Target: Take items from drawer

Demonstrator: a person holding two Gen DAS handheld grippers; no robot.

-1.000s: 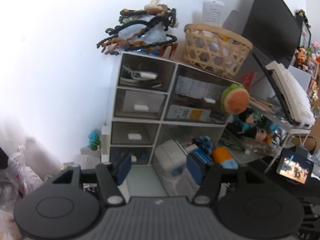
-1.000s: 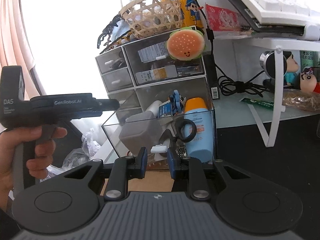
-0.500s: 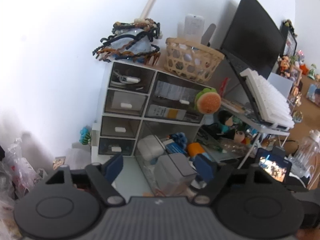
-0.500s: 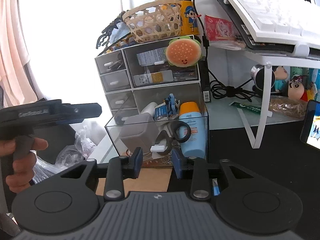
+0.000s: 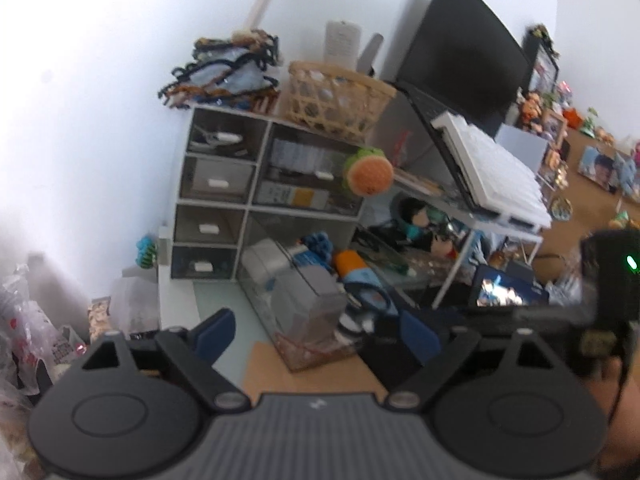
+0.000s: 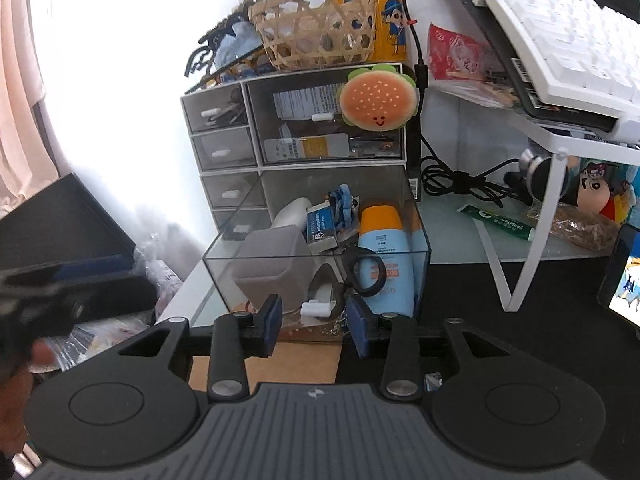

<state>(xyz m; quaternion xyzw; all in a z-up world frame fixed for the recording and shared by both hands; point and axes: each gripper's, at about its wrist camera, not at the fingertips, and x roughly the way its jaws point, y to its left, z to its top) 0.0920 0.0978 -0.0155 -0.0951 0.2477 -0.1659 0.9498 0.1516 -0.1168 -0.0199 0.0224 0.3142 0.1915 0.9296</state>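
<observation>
A clear drawer (image 6: 224,272) stands pulled out of a white organizer (image 6: 256,168). It holds a grey box (image 6: 272,256), an orange-capped blue bottle (image 6: 382,248), black-handled scissors (image 6: 360,272), a white tube (image 6: 290,212) and a blue-white pack (image 6: 320,226). My right gripper (image 6: 314,322) is open, its pads either side of the drawer's white handle (image 6: 318,308), just in front of it. My left gripper (image 5: 316,340) is open and empty, back from the drawer (image 5: 260,292) with the grey box (image 5: 316,280) ahead.
A wicker basket (image 6: 320,28) and hair clips (image 5: 224,68) sit on the organizer. A burger plush (image 6: 378,98) hangs on its upper drawer. A white stand (image 6: 556,160) with a keyboard (image 6: 560,40) is on the right, a phone (image 5: 500,292) beside it.
The drawer has slid out toward me. My right gripper has opened off the handle. My left gripper has pulled back and widened.
</observation>
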